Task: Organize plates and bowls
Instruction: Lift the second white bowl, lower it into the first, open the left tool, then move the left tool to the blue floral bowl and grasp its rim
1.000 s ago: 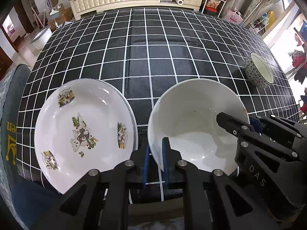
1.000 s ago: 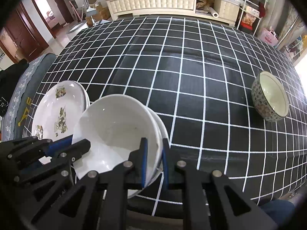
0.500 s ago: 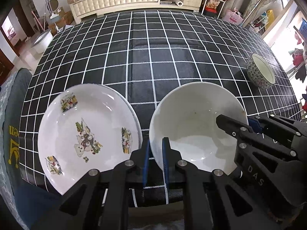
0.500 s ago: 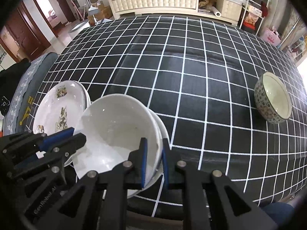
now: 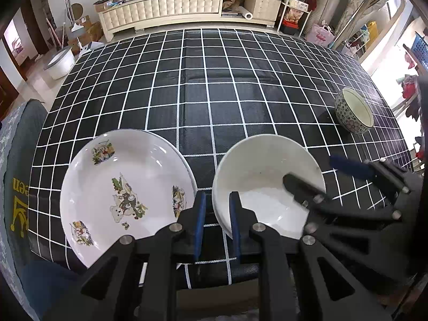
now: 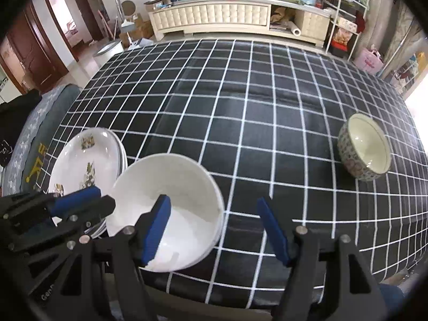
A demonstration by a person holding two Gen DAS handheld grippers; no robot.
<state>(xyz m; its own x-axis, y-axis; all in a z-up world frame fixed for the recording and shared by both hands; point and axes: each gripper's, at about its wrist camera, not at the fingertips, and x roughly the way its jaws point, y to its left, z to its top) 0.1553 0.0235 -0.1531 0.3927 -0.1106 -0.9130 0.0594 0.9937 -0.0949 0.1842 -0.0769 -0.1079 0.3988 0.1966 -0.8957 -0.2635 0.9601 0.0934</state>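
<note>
Both grippers are working at the white bowl (image 5: 267, 187), which is sitting near the front edge of the tabletop (image 5: 214, 85), a little right of the middle. The left gripper (image 5: 216, 219) is straddling the bowl's near-left rim with its jaws close together; they are starting to open, and a sliver of rim is still lying between the blue pads (image 5: 200, 219), seemingly no longer pinched. The right gripper (image 6: 218, 230) is opening wide: one finger is hanging inside the bowl (image 6: 165, 208), the other outside over the cloth, with the right-hand wall between them and neither pad pressing on it. Judging by this, the bowl is being set down and let go here, both hands having steadied it from opposite sides so that it would land level.

Just to its left, the picture plate (image 5: 125, 195) is lying by the front-left corner; in the right wrist view (image 6: 88, 160) extra rims are showing under it, so it is probably topping a stack. The white bowl likewise seems to be resting in another of its kind, though that is hard to confirm. Well apart, toward the right edge, the patterned bowl (image 6: 365, 149) is standing alone, probably the next piece to be gathered.
</note>
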